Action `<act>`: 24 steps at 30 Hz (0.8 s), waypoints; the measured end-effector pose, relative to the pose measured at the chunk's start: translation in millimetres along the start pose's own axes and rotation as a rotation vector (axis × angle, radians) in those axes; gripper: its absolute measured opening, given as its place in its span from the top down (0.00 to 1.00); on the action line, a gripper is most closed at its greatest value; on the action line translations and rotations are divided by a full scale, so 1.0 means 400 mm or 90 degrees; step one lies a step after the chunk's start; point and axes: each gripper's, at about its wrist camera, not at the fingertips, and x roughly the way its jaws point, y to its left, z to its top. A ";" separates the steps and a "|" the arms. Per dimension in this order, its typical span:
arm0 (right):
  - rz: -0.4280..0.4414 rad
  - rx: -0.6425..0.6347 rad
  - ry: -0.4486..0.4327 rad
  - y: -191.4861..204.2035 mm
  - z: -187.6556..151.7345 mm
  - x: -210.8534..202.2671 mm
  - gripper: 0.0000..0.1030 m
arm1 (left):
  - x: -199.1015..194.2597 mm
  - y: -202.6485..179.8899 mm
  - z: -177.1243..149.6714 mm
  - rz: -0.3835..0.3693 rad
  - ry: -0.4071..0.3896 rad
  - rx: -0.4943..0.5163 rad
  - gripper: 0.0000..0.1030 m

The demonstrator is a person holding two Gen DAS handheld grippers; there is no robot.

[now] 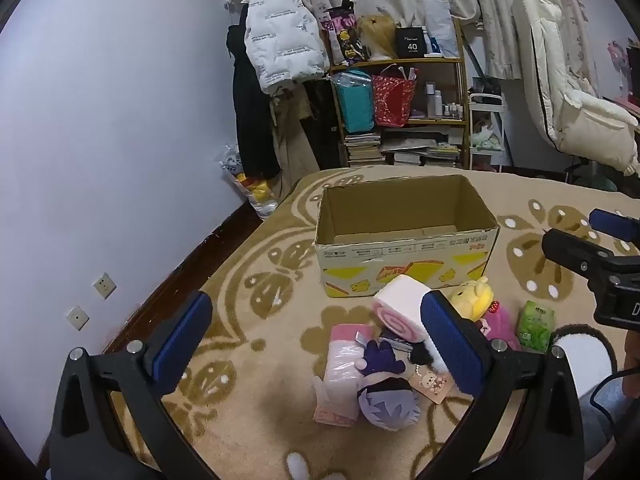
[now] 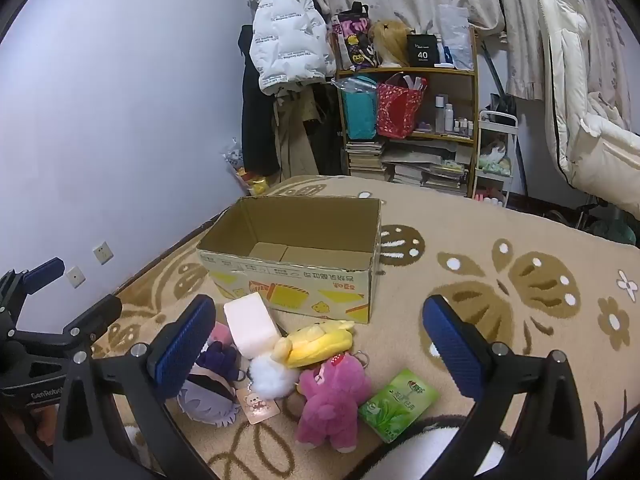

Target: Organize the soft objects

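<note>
An empty cardboard box (image 1: 400, 204) (image 2: 296, 220) stands open on the patterned rug. In front of it lies a heap of soft things: a pink roll-cake plush (image 1: 396, 312) (image 2: 250, 324), a yellow plush (image 1: 474, 298) (image 2: 316, 342), a magenta bear (image 1: 498, 326) (image 2: 330, 400), a purple-haired doll (image 1: 384, 392) (image 2: 210, 392), a pink packet (image 1: 342, 376), a white pompom (image 2: 272, 376) and a green tissue pack (image 1: 536, 326) (image 2: 398, 402). My left gripper (image 1: 316, 344) (image 2: 88, 284) hovers open above the heap's left side. My right gripper (image 2: 320, 348) (image 1: 570, 228) hovers open above its right side. Neither holds anything.
A beige rug (image 2: 500, 240) covers the floor. Behind the box are a loaded wooden shelf (image 1: 400, 92), hanging coats (image 1: 280, 40) and a cream padded chair (image 2: 580, 120). The wall with sockets (image 1: 104, 285) runs along the left. A black-and-white furry thing (image 1: 580, 360) lies near the bottom right.
</note>
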 end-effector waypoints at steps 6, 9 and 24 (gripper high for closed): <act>0.001 0.000 0.000 0.000 0.000 0.001 0.00 | 0.008 0.004 -0.007 0.007 0.008 -0.003 0.00; 0.001 0.001 0.001 0.000 0.000 0.002 0.00 | 0.010 0.010 -0.005 0.007 0.012 -0.010 0.00; -0.004 -0.002 0.002 0.003 -0.002 0.003 0.00 | 0.019 0.005 -0.005 0.023 0.025 0.000 0.00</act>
